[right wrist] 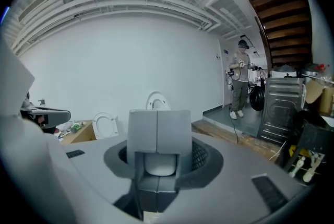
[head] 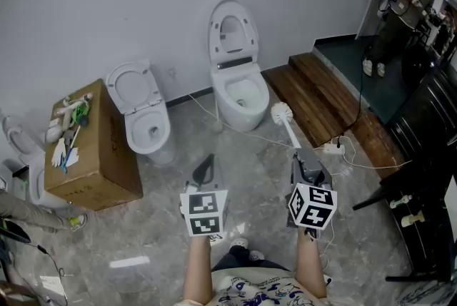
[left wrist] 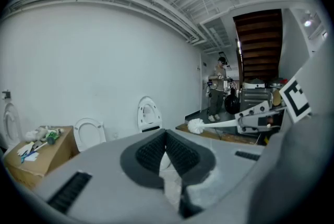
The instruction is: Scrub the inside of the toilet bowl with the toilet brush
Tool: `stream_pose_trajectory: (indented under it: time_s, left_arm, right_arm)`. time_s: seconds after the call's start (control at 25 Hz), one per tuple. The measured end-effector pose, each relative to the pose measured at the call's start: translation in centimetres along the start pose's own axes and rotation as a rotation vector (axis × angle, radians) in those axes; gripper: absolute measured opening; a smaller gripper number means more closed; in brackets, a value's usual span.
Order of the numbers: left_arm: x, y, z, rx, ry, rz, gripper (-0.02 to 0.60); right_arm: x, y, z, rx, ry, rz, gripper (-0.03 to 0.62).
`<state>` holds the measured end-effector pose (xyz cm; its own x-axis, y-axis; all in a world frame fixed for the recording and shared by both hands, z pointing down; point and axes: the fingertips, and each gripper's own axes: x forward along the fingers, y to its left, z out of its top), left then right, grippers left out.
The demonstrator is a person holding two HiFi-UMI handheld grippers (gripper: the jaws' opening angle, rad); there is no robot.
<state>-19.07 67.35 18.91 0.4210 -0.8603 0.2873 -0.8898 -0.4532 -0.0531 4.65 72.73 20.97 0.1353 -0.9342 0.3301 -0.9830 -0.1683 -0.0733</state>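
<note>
**A:** Head view first — where's the toilet brush (head: pixel 288 128)?

**B:** In the right gripper (head: pixel 300 158), which is clamped on its handle. The bristle head points toward the right-hand toilet bowl (head: pixel 227 96) but is outside it. The left gripper (head: pixel 206 163) is alongside, carrying nothing.

**A:** Left gripper view?

**B:** The pads meet at their tips — nothing between them.

**A:** Right gripper view?

**B:** Jaws pressed together over the white end of the handle.

We count three white toilets, two open-lidded (head: pixel 239 87) (head: pixel 146 123) and a third (head: pixel 20 148) partly seen at the left edge, plus one toilet brush (head: pixel 286 123), one cardboard box (head: pixel 93 169), two wooden steps (head: pixel 314 90), one power strip (head: pixel 333 148), two grippers (head: pixel 203 169) (head: pixel 305 165) and one bystander (right wrist: pixel 240 79).
</note>
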Motion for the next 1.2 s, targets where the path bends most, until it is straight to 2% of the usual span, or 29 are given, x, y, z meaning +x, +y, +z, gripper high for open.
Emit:
stream_pose_trajectory:
  time_s: [0.36, 0.76, 1.0, 1.2]
  left_arm:
    - [2.1, 2.5, -1.0, 0.001, 0.021, -0.028, 0.003]
    - [5.2, 3.2, -1.8, -0.019, 0.056, -0.035, 0.003]
    - [8.8, 3.6, -1.2, -0.023, 0.063, -0.013, 0.003]
    - [13.4, 4.2, 0.1, -0.027, 0.061, 0.017, 0.003]
  right_arm:
    - [2.3, 2.0, -1.7, 0.017, 0.056, -0.005, 0.173]
    - [4.9, 1.4, -2.1, 0.018, 0.093, -0.014, 0.173]
    - [8.6, 0.4, -1.2, 0.02, 0.099, 0.002, 0.173]
    - [13.9, -0.7, 0.8, 0.016, 0.091, 0.026, 0.173]
